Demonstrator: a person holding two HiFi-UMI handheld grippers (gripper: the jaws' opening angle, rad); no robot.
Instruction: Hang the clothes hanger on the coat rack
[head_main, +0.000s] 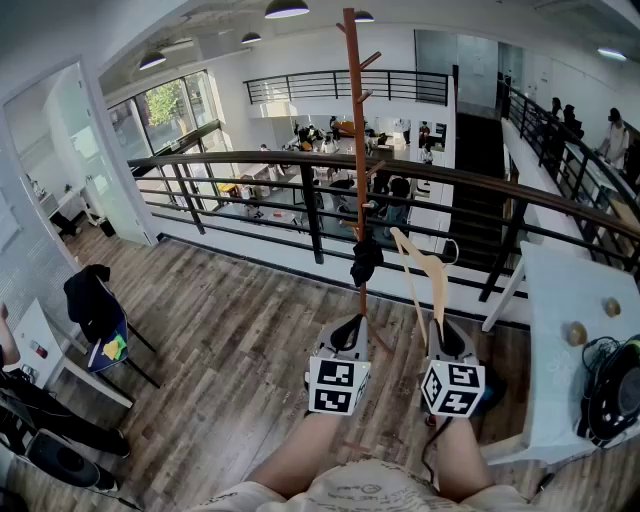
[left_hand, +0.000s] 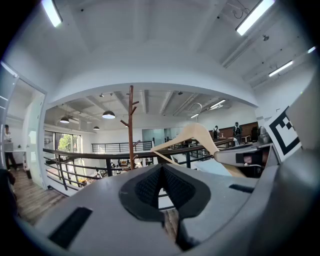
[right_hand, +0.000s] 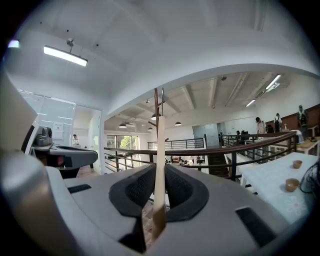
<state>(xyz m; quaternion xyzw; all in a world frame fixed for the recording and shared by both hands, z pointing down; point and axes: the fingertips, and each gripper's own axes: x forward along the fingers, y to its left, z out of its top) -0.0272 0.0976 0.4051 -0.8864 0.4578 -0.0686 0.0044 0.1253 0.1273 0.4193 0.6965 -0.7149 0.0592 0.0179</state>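
The brown wooden coat rack (head_main: 356, 120) stands by the railing straight ahead, with short pegs near its top and a black item (head_main: 365, 258) hanging low on the pole. My right gripper (head_main: 437, 325) is shut on one arm of a pale wooden clothes hanger (head_main: 420, 270), held upright to the right of the pole, its metal hook pointing right. In the right gripper view the hanger (right_hand: 159, 170) runs up between the pads, with the coat rack (right_hand: 156, 102) behind it. My left gripper (head_main: 349, 322) is shut and empty, low in front of the pole. Its own view shows the hanger (left_hand: 192, 136) and the rack (left_hand: 131, 125).
A dark metal railing (head_main: 250, 160) runs across behind the rack, above a lower floor. A white table (head_main: 565, 330) with small bowls and a black cabled device (head_main: 612, 388) stands to the right. A chair with a dark jacket (head_main: 92, 300) is at the left on the wooden floor.
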